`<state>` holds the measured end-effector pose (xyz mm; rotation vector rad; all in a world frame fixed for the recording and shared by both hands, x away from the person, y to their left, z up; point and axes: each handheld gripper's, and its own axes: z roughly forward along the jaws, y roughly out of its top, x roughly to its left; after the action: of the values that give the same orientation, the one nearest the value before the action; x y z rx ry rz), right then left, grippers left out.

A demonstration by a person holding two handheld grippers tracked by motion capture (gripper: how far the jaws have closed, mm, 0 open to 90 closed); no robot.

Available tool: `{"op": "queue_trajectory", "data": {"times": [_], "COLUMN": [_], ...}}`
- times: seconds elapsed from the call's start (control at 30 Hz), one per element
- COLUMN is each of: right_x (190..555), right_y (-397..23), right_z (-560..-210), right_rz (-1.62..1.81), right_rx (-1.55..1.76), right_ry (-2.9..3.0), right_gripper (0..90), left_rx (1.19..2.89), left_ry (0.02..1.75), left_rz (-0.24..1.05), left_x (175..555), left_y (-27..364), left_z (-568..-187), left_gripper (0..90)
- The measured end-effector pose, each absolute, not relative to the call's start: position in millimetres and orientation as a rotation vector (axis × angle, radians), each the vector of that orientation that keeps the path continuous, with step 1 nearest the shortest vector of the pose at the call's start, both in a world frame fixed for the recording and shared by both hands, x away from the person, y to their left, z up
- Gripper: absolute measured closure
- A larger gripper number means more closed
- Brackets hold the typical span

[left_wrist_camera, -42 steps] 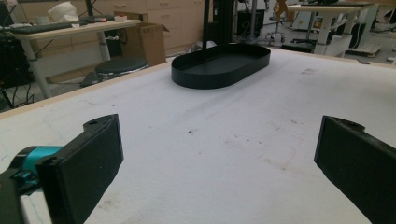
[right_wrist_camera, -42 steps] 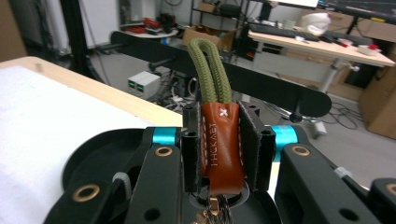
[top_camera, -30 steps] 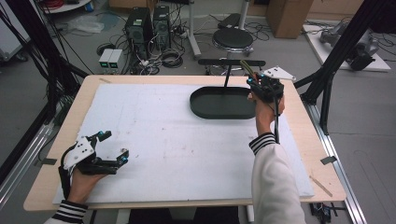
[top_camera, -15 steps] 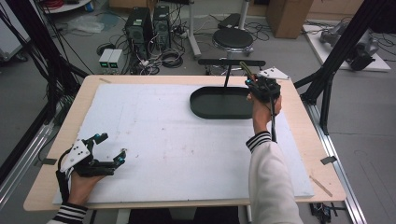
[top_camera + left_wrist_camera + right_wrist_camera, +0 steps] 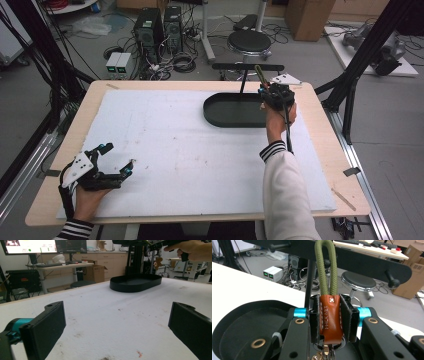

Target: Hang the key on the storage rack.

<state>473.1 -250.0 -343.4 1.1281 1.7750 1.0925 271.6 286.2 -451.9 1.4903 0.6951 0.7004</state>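
Keychain [image 5: 331,317], its brown leather tab clamped in the right gripper [image 5: 331,315], hangs over the black tray [image 5: 225,107] below the rack's crossbar [image 5: 247,66], its green loop not yet hooked; little has shifted. Left gripper [image 5: 116,160] rests open on the table's white mat [image 5: 190,150].

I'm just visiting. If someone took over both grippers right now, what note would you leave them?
Right gripper: shut on the brown leather tab of a keychain, its green cord loop pointing up toward the black rack bar above the oval tray.
Left gripper: open, holding nothing, low at the near left of the white mat.
Done: keychain picked up.
Left: probably hang the loop on a rack peg.
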Motion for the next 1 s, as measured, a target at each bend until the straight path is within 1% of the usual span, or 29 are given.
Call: {"op": "queue_trajectory", "data": {"times": [0.57, 1.0], "right_x": [491.4, 499.5], "right_y": [-249.9, -246.2], "right_z": [-363.4, -361.6], "right_rz": [1.075, 1.069], "right_rx": [1.218, 1.234], "right_ry": [1.781, 1.802], "right_gripper": [72.1, 71.9], "left_rx": [1.485, 1.491], "left_ry": [0.698, 0.697], "left_rz": [0.704, 0.709], "left_x": [271.5, 271.4], "left_y": [286.2, 285.9], "left_z": [-452.1, -452.0], "left_gripper": [1.7, 1.7]}}
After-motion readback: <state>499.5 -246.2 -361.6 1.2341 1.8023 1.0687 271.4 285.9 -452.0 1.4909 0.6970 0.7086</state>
